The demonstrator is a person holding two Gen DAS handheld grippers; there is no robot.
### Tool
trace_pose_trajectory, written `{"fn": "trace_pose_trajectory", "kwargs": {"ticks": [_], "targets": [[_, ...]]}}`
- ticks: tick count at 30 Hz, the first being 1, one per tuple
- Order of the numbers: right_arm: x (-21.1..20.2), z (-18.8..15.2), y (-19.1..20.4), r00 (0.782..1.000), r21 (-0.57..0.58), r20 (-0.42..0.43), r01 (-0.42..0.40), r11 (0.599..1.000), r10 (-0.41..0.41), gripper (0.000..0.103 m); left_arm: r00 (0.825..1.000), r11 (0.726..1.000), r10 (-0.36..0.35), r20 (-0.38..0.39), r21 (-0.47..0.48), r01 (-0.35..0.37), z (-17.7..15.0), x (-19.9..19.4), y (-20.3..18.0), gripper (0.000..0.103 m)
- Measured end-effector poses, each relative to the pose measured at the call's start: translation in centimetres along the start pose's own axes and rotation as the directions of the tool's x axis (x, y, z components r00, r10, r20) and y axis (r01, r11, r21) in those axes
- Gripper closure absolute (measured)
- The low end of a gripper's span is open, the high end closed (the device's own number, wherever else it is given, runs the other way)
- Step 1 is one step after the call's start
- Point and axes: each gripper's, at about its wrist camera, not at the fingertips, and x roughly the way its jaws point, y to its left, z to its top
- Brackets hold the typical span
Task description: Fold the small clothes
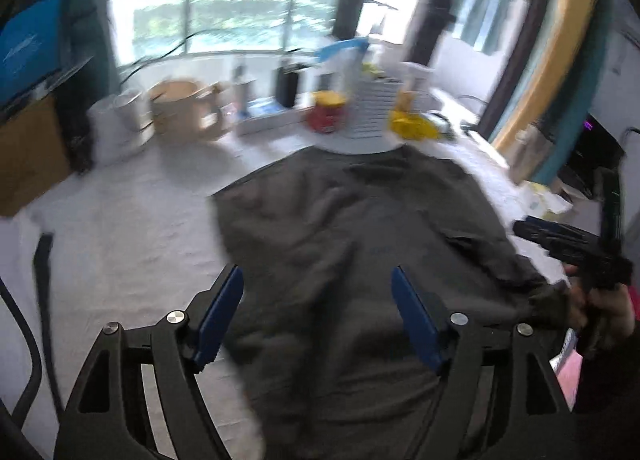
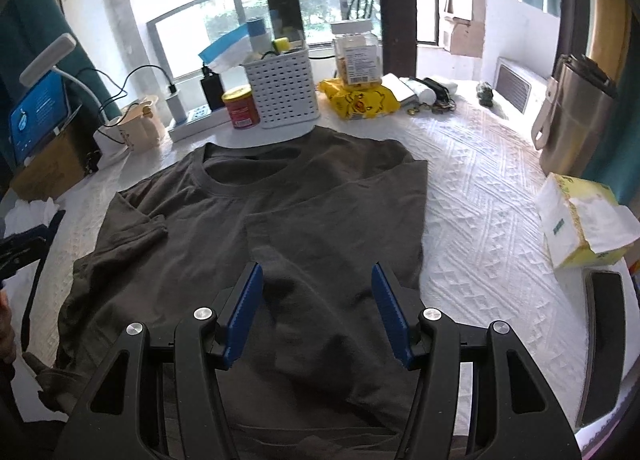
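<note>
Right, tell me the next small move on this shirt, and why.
Probably bring the left gripper down to the shirt's unfolded edge and pinch it. The right side already lies folded over the middle, the other sleeve is still spread out, and both the left and the right gripper are open above the cloth, holding nothing.

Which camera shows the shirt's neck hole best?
The right wrist view. It is sharp there, and the round collar of the dark T-shirt shows fully, near the white basket. The left wrist view is blurry: the T-shirt shows, but its collar cannot be made out.
</note>
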Motion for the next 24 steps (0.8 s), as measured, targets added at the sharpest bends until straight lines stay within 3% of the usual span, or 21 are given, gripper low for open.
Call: {"fn": "trace_pose_trajectory", "kwargs": {"ticks": [4,8,14,16,17,19,21,24], "targets": [[0.0,0.1,1.0,1.000,-0.022,-0.004,-0.002,1.000,0.002,0.043,0.999,0.997,0.015,-0.041,-0.079,-0.018,-1.3,1.1,3.0,0.027],[0.0,0.2,1.4,1.000,-0.027,-0.006,0.008,1.000,-0.008,0.043,0.993,0.995,0.084,-0.084,-0.047,-0.088,-2.8,3.0,3.5,0.027],[0.0,0.1,1.8,0.999,-0.044,-0.016,0.027,0.999,-0.028,0.043,0.991,0.994,0.060,-0.116,-0.085,-0.070,-4.1,4.5,5.1,0.027],[0.3,0.1,2.1,0.999,-0.056,-0.028,0.030,0.998,-0.031,0.043,0.993,0.992,-0.014,-0.114,-0.123,0.000,-4.3,4.7,5.6,0.037],[0.4,0.2,2.3,0.999,-0.063,-0.032,0.030,0.998,-0.032,0.043,0.991,0.990,-0.047,-0.122,-0.141,0.029,-4.3,4.9,5.7,0.050],[0.4,0.3,2.7,0.999,-0.077,-0.031,0.028,0.997,-0.031,0.043,0.990,0.987,-0.075,-0.119,-0.147,0.057,-4.2,5.1,5.6,0.055],[0.4,0.4,3.1,0.999,-0.091,-0.025,0.026,0.996,-0.029,0.043,0.986,0.985,-0.105,-0.128,-0.148,0.085,-4.2,5.1,5.3,0.080],[0.5,0.5,3.4,0.999,-0.094,-0.026,0.021,0.995,-0.024,0.043,0.990,0.986,-0.110,-0.093,-0.137,0.097,-3.8,4.1,4.6,0.088]]}}
